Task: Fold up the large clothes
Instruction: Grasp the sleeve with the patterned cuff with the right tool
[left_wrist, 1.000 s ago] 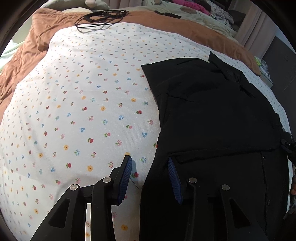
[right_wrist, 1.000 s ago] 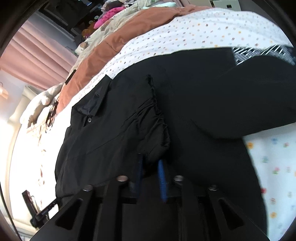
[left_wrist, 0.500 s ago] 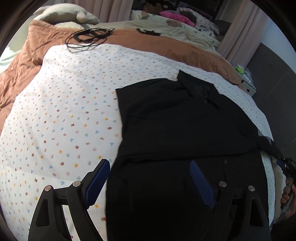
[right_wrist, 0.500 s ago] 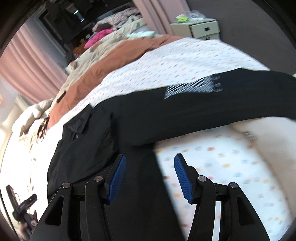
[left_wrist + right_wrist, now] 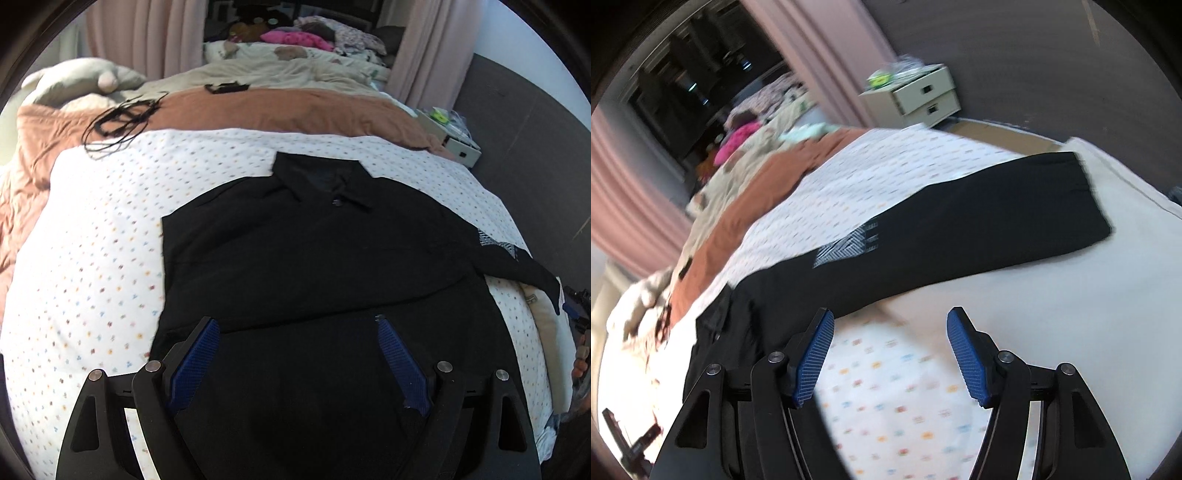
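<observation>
One fold looks made so far: in the left wrist view the left gripper [image 5: 297, 325] sits at the bottom of the frame with its blue pads spread wide and nothing between them, hovering above the lower body of the black shirt [image 5: 314, 251], and just beyond the fingertips a straight crease runs across the cloth where the left-hand sleeve seems to have been laid over the front, giving that side a clean vertical edge at centre left. Further up, the collar [image 5: 321, 181] lies flat near the middle of the frame, pointing toward the brown blanket [image 5: 277, 110] along the top. In the right wrist view the right gripper [image 5: 890, 317] is likewise wide open and empty at the lower centre, over the flower-print sheet [image 5: 886, 406] rather than over cloth; the shirt's body lies to its left, and beyond the pads the other sleeve [image 5: 979, 229] stretches unfolded from mid-frame to the upper right, out over the bed's edge (the view is somewhat blurred). By my judgement that sleeve has yet to be brought in, and the body then folded, so the task is at an early stage.
</observation>
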A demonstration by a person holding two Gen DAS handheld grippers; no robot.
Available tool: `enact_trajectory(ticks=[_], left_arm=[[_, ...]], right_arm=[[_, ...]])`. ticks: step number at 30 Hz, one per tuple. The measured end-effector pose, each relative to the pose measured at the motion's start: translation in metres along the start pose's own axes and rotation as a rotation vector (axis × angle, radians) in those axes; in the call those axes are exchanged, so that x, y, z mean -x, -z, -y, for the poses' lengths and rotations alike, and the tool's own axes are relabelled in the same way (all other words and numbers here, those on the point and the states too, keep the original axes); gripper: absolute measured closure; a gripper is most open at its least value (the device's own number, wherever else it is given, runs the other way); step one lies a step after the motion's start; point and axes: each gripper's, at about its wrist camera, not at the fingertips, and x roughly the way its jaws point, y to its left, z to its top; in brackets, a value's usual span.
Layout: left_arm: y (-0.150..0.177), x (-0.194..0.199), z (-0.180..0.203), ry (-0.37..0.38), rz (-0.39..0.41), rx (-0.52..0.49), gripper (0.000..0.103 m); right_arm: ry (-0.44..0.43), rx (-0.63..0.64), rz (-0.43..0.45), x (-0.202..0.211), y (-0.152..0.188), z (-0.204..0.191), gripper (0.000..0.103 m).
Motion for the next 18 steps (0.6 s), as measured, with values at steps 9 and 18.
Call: enact_trajectory(ticks=[9,18], left_arm=[[-0.007,-0.007,0.04,-0.012,0.04,-0.062,0.014],[-0.013,-0.024,0.062,-0.06,0.032,-0.126,0.014]], right_arm=[[0.017,-0.138,0.028,-0.007,-0.014,0.069,0.039],[-0.016,-0.299,0.045,-0.042,-0.018,0.116,0.039]])
